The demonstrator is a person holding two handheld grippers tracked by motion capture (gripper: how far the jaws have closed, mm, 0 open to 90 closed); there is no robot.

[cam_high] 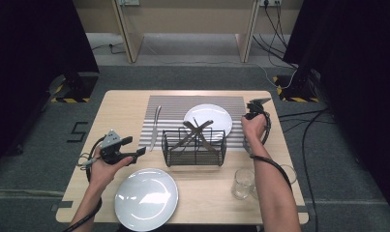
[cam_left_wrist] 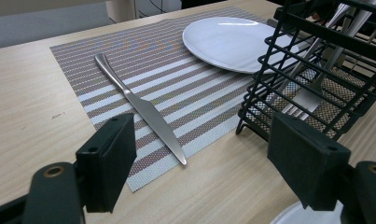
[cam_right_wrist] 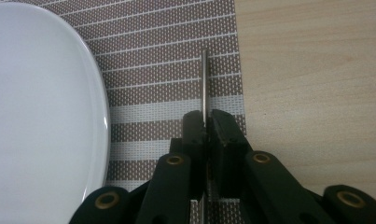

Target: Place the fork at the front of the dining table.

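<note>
right gripper: pinching thin metal utensil edge-on, over striped placemat just beside white plate | left gripper: spread, empty, above surface near knife and wire basket

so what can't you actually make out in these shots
- Thin metal piece between the right gripper pads, right gripper view: seen edge-on, kind of cutlery unclear.
- Same piece, high view: hidden by the hand.
- Cutlery in the wire basket, left gripper view: tops cut off by the frame edge.
</note>
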